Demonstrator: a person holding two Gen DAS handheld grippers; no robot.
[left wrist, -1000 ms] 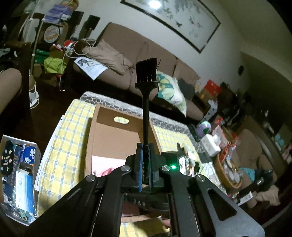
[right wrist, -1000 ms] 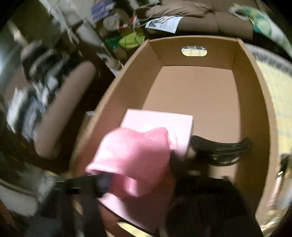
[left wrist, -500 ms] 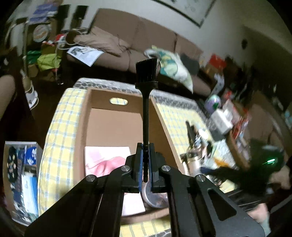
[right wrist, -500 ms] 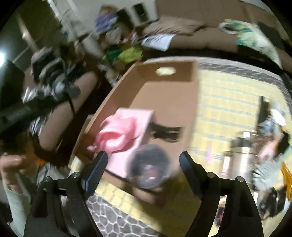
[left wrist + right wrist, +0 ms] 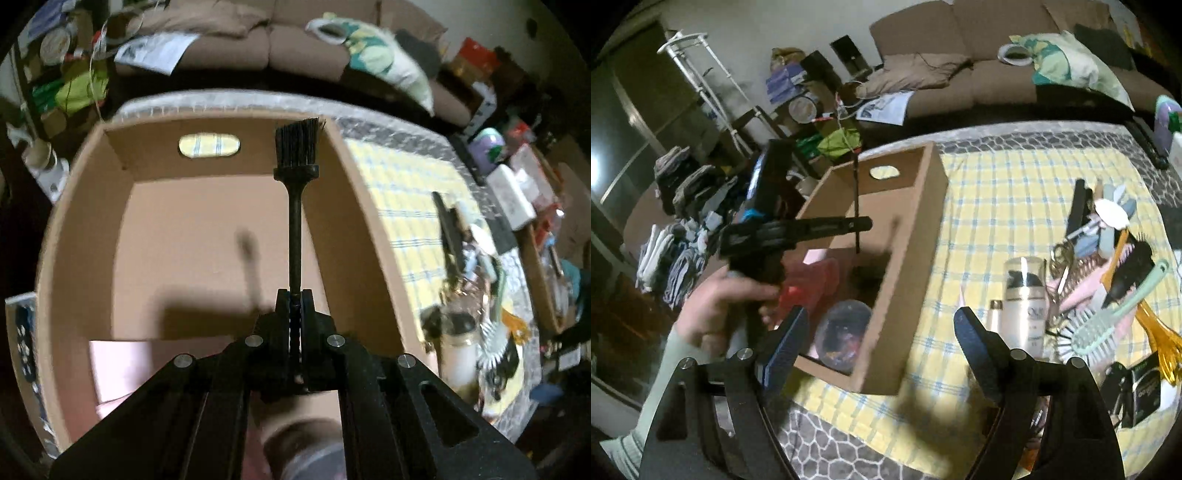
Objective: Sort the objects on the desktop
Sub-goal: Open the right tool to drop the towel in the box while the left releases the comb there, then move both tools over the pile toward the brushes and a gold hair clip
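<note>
Sorting is partly done: the cardboard box (image 5: 905,258) already holds a pink cloth (image 5: 812,273) and a round clear container (image 5: 842,332). The left gripper (image 5: 295,314), fingers clamped on a black brush (image 5: 297,177), hangs over the box interior, brush unreleased. The right gripper (image 5: 875,339), fingers wide and empty, is just outside the box; beside the box on the worktop (image 5: 997,192) a pile of combs and bottles (image 5: 1100,295) is unsorted.

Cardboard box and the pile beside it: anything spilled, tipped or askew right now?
Nothing stands out. The cardboard box sits upright on the checked cloth; the white bottle stands upright. The combs and brushes lie jumbled, simply unsorted.
</note>
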